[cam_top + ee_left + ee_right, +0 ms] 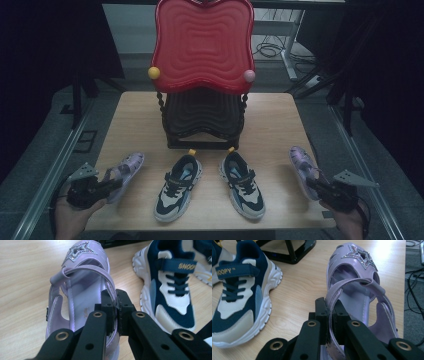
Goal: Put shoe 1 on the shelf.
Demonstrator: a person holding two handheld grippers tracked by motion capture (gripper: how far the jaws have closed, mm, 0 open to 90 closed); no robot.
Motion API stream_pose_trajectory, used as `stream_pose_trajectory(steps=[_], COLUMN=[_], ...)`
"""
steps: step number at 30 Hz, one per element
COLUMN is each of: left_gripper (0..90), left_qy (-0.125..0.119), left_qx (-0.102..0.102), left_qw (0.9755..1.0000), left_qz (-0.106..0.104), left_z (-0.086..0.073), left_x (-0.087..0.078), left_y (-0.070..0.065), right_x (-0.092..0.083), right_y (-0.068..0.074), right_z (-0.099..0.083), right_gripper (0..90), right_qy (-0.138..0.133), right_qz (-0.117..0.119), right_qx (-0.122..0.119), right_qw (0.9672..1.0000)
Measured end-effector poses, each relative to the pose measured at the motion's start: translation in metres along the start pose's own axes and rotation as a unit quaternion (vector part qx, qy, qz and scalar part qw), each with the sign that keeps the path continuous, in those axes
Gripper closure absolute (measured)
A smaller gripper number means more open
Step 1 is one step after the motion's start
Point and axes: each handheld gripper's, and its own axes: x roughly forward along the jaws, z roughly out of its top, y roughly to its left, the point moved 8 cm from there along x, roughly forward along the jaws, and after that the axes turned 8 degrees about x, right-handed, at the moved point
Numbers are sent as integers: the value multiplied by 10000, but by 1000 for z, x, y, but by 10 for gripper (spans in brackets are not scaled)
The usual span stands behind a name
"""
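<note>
Gripping one purple sandal each, both grippers have their jaws clenched on a side wall. The left gripper (102, 186) holds the left sandal (126, 168) at the near left of the table (135, 115); the right gripper (320, 185) holds the right sandal (301, 165) at the near right. Two navy-and-white sneakers (178, 187) lie between them, in front of the red-topped shoe rack (202, 100). Judging by this, the grasp is done; lifting and placing the sandals remains, and the rack's tiers look bare.
</note>
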Motion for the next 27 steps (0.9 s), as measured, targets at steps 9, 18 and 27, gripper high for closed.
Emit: stream_pose_trajectory(steps=[9,18,27], left_gripper=[863,863,863], left_qy=[-302,-531,-690], left_qx=[1,-7,61], left_qw=[9995,9983,9972], left_qz=[-80,-224,-277], left_z=[15,29,41], left_x=[-6,-3,-4], left_y=[-3,-8,-13], right_x=[6,14,23], right_y=[13,30,42], right_z=[14,24,29], right_gripper=[855,855,855], right_qy=[-226,-357,-353], right_qz=[228,477,591], right_qx=[8,19,-20], right_qw=[9995,9982,9976])
